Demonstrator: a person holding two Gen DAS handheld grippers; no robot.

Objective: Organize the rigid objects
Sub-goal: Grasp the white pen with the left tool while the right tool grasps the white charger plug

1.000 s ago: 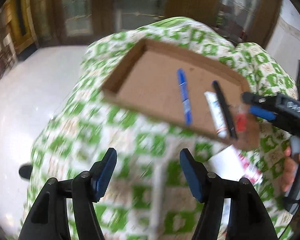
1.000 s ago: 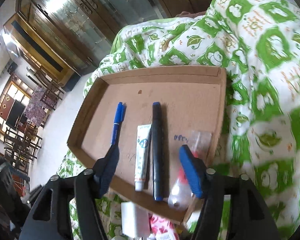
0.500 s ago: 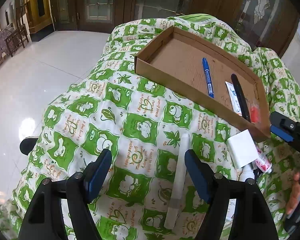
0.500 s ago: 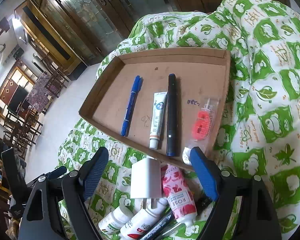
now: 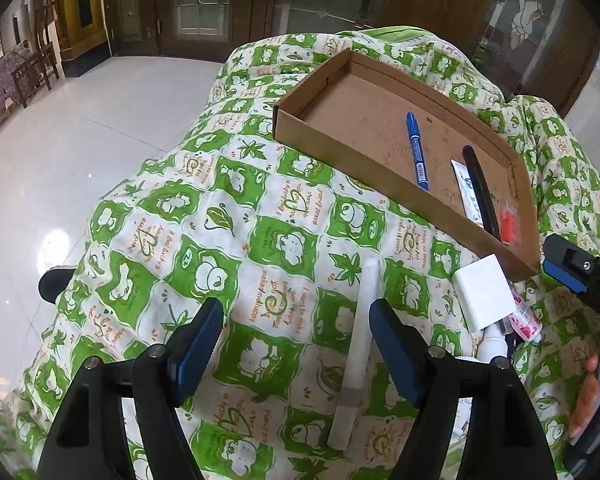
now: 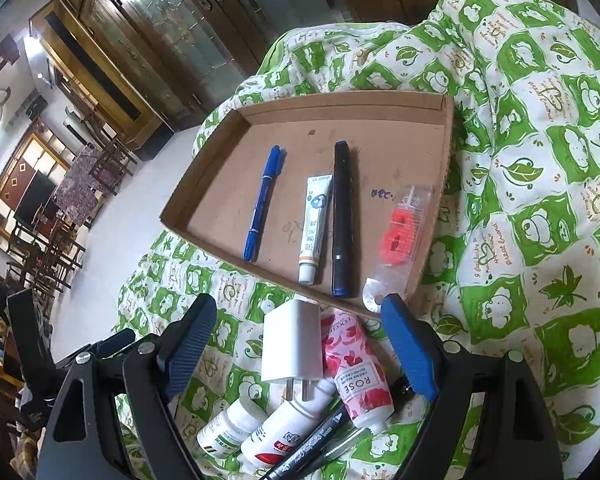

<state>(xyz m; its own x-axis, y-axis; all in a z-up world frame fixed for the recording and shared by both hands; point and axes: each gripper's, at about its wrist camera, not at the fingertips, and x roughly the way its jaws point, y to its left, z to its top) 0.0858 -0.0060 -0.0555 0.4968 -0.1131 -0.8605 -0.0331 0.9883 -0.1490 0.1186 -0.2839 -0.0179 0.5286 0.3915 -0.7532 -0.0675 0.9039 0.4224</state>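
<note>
The left tool (image 5: 294,346) is seen with its jaws spread wide and nothing gripped; a white marker (image 5: 358,354) lies on the green-and-white patterned cloth (image 5: 204,240) between the jaws, nearer the right pad, and no pad is seen pressing on it. The jaws of this tool have just been opening.

Further right in the left wrist view, a shallow cardboard tray (image 5: 340,152) rests on the cloth. Inside it, from left to right, are laid a blue pen (image 6: 264,202), a small white tube (image 6: 315,228), a black marker (image 6: 342,216) and a clear packet with an orange item (image 6: 400,236). All four lie roughly parallel, at the tray's near right part.

Just in front of the tray's near wall, a white plug adapter (image 6: 294,344) and a rose-printed hand cream tube (image 6: 358,368) lie side by side, touching. Below them a white bottle (image 6: 230,426), a second white bottle with a red label (image 6: 288,426) and a dark pen (image 6: 310,446) are heaped together.

The right tool (image 6: 300,346) is held above this heap, its jaws wide apart and empty, having just been opening. Its holder's hand (image 5: 588,392) is visible at the far right of the left wrist view.
</note>
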